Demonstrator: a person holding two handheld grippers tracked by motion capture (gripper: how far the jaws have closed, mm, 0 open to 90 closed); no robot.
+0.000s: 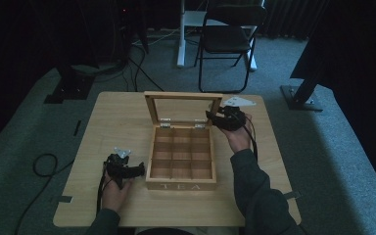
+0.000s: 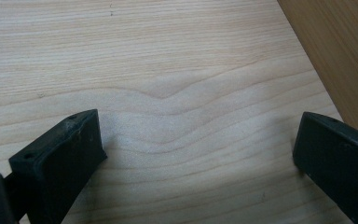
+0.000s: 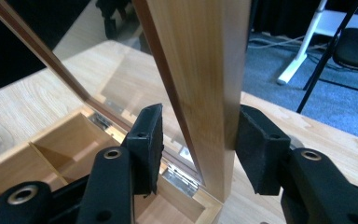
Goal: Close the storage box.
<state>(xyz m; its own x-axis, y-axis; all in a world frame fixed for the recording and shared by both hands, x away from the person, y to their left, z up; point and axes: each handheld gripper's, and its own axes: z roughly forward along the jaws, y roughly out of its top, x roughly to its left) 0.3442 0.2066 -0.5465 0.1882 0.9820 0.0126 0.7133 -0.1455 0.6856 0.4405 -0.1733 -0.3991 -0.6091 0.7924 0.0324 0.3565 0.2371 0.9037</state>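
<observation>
One wooden table [image 1: 107, 117] spreads under us, and at its middle sits the tea box [image 1: 181, 183], nine compartments bare. Its glass lid [image 1: 183, 108] stands upright at the back. We've got the right gripper [image 3: 193, 140] straddling the lid's side rail, one jaw touching it. Our left gripper [image 2: 198, 154] rests spread wide, just beside the box.
</observation>
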